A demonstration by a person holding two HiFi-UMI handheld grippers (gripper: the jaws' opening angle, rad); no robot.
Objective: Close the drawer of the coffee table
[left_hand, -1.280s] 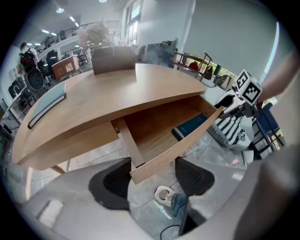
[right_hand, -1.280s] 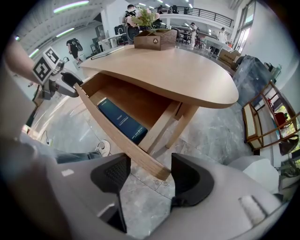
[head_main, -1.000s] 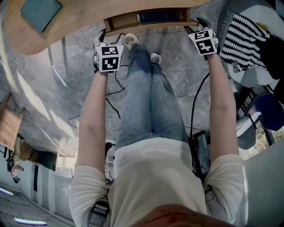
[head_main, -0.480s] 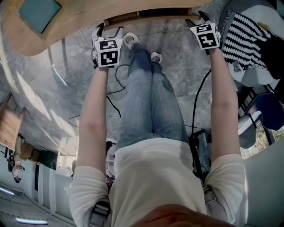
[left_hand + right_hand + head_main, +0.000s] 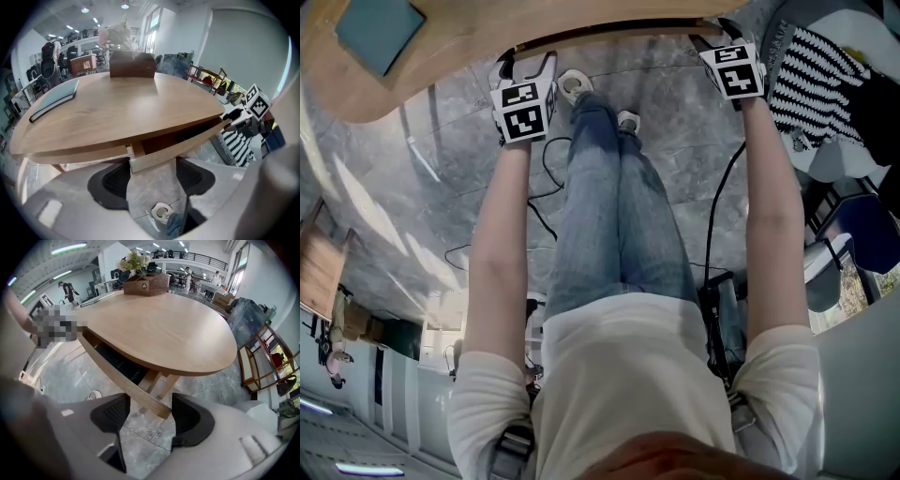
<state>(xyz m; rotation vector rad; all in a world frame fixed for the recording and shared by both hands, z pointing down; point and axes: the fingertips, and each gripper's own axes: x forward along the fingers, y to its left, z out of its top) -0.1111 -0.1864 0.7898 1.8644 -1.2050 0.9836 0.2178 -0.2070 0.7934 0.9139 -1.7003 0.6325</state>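
Observation:
The pale wooden coffee table (image 5: 441,47) fills the top of the head view. Its drawer front (image 5: 609,33) shows as a thin strip, almost flush under the tabletop. My left gripper (image 5: 525,64) is at the drawer's left end and my right gripper (image 5: 712,37) at its right end. In the left gripper view the drawer front (image 5: 178,147) ends between the open jaws of my left gripper (image 5: 152,174), with a dark gap behind it. In the right gripper view the drawer front (image 5: 122,380) ends between the open jaws of my right gripper (image 5: 150,413). Neither gripper's pads clamp the panel.
A teal book (image 5: 380,28) lies on the tabletop and a wooden box of flowers (image 5: 146,282) stands at its far side. The person's legs and shoes (image 5: 572,86) stretch between my grippers. A striped cloth (image 5: 811,80) lies at the right, with cables (image 5: 546,178) on the marble floor.
The drawer has slid in under the tabletop; its dark inside no longer shows in the head view. Both grippers moved toward the table with it.

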